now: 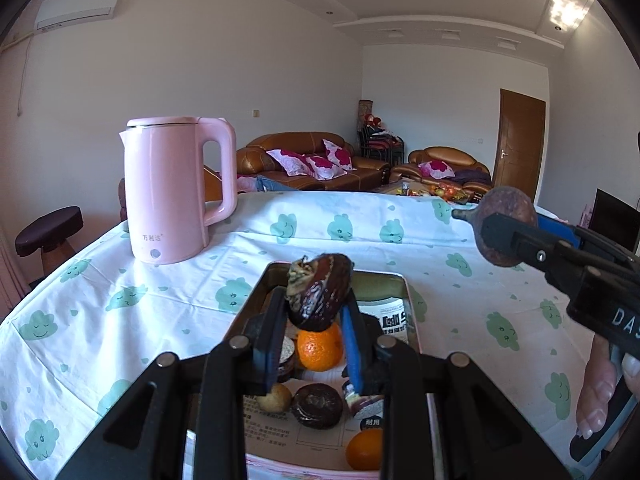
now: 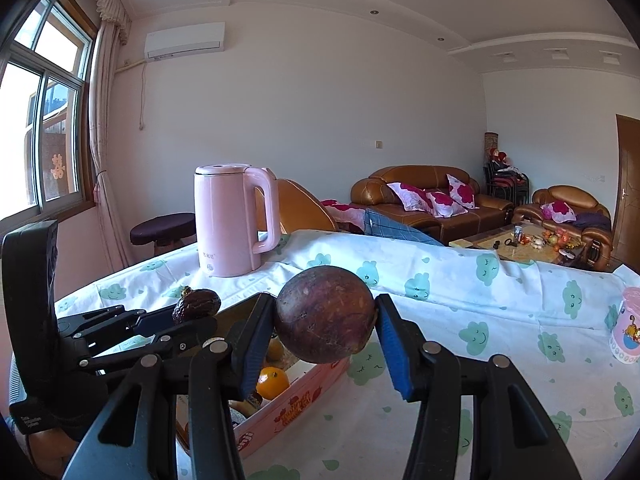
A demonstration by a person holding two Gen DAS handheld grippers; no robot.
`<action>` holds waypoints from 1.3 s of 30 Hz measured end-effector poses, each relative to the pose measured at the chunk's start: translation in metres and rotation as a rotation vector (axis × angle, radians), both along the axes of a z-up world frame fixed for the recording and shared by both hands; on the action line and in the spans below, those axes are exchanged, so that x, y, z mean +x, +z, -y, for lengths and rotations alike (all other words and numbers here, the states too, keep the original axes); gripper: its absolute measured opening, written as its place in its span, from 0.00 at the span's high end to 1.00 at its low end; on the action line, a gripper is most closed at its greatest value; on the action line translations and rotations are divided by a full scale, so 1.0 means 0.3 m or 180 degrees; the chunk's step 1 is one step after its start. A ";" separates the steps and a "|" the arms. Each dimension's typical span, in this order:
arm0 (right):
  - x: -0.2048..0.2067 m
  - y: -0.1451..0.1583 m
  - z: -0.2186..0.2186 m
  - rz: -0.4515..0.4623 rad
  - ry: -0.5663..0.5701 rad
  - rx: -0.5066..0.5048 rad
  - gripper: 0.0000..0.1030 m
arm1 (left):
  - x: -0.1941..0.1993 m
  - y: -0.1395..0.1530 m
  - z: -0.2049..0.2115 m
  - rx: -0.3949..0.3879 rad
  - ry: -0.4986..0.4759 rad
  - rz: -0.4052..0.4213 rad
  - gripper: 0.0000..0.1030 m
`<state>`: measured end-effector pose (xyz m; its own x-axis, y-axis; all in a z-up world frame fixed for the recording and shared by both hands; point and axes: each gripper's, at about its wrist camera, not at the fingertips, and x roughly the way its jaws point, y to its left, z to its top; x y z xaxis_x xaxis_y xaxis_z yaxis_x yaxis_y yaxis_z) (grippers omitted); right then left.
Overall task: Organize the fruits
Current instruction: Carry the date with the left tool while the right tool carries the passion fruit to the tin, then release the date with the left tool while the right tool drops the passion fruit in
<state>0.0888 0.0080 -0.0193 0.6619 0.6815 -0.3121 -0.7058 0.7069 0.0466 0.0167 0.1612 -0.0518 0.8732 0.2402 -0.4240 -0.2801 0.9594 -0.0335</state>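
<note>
My left gripper [image 1: 316, 312] is shut on a dark, wrinkled fruit [image 1: 318, 292] with a pale torn end, held above the pink tin box [image 1: 412, 308]. In the box lie an orange [image 1: 320, 350], a second orange [image 1: 365, 456], a dark round fruit [image 1: 317, 405] and a small tan one [image 1: 274, 398]. My right gripper [image 2: 325, 326] is shut on a round brown-purple passion fruit [image 2: 325, 326], raised over the table right of the box [image 2: 288, 412]. The left wrist view shows that passion fruit [image 1: 506, 216] at the right, and the right wrist view shows the wrinkled fruit [image 2: 197, 305] at the left.
A pink electric kettle [image 1: 174, 188] stands on the cloud-print tablecloth [image 1: 120, 320] behind and left of the box. A pink printed cup [image 2: 626, 332] sits at the table's right edge. A hand [image 1: 600, 392] grips the right tool. Sofas and a low table lie beyond.
</note>
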 end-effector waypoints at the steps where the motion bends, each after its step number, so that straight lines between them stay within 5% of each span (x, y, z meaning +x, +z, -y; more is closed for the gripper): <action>1: 0.000 0.000 -0.005 0.0001 0.0014 0.0002 0.49 | -0.004 -0.004 -0.013 -0.0006 0.0034 -0.0011 0.73; 39: 0.040 -0.142 -0.214 -0.0316 0.0182 -0.0391 0.49 | -0.028 -0.070 -0.103 -0.0150 0.0096 -0.0276 0.73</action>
<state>0.1008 0.0723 -0.0620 0.5848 0.6700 -0.4574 -0.7414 0.6702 0.0339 0.0083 0.1921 -0.0728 0.8254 0.2439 -0.5091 -0.3128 0.9484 -0.0527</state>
